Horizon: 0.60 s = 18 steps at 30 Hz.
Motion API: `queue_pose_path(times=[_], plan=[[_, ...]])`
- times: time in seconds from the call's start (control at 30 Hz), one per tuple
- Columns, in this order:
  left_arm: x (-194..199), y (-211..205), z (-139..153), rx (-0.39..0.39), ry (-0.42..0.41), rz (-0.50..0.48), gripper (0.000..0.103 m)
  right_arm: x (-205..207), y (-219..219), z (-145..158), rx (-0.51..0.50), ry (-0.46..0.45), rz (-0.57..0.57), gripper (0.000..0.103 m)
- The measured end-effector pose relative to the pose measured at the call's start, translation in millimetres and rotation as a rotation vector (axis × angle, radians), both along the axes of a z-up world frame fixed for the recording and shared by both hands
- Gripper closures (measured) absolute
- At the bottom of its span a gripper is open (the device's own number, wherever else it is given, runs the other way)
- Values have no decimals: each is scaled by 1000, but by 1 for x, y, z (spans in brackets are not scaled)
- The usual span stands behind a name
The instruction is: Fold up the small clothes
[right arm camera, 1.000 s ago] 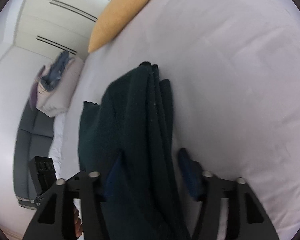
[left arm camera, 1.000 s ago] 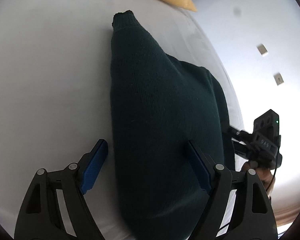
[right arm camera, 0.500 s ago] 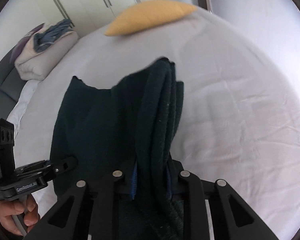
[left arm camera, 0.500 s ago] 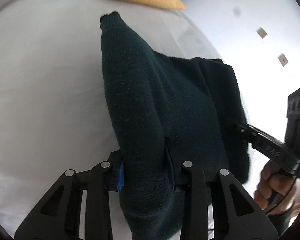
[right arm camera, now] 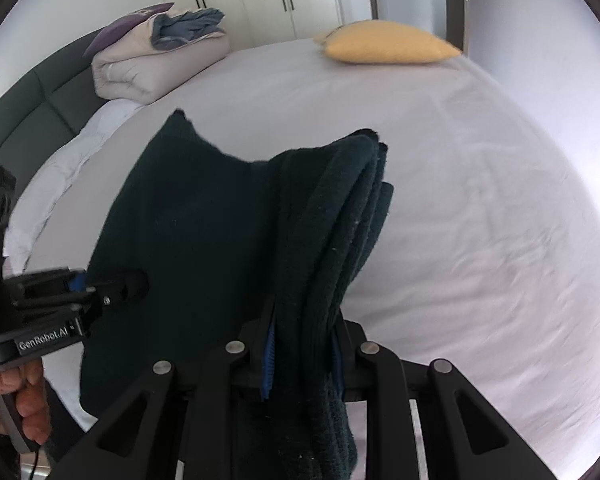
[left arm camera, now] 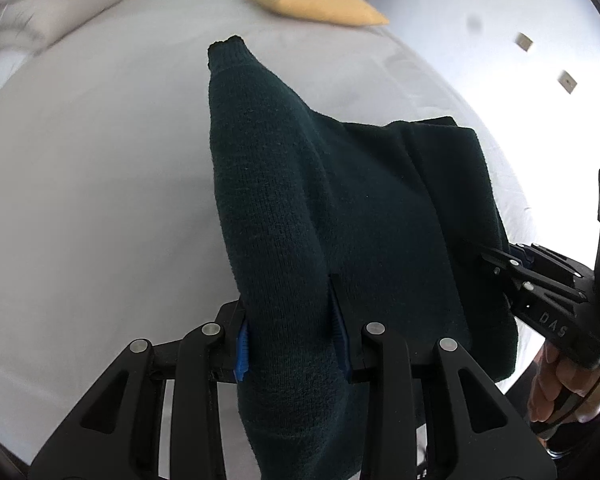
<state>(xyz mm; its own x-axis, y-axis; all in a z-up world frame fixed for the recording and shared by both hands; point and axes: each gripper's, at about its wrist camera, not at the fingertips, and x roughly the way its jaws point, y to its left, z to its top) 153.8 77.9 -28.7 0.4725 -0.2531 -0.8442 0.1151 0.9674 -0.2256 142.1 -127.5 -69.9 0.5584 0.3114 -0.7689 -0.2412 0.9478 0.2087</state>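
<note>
Two grippers, left [left arm camera: 292,336] and right [right arm camera: 302,354], each clamped on a bunched edge of dark green sweater [left arm camera: 340,208], stretched between them above white bed [right arm camera: 480,200]; yellow pillow [right arm camera: 388,44] far beyond.

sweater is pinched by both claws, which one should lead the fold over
Neither clearly; likely both together. The left claw is shut on a single rounded fold of the sweater; the right claw is shut on a bunched stack of layers. The body hangs between them over the bed.

One dark green sweater [left arm camera: 340,208], one yellow pillow [right arm camera: 388,46], one folded duvet [right arm camera: 156,68], two hand-held grippers [left arm camera: 292,340] [right arm camera: 304,356], one bed [right arm camera: 480,220].
</note>
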Motion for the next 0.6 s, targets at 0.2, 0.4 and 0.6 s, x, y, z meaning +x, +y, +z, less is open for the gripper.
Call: queue_pose_path(times=[0.2, 0.4, 0.6], plan=[[-15, 12, -39, -23, 52, 13, 70, 1, 11, -37, 92, 96, 14, 79], [14, -1, -53, -20, 43, 21, 59, -1, -2, -64, 131, 148, -29, 78], [-6, 6, -72, -4, 2, 70, 25, 5, -17, -85, 200, 161, -52, 62]])
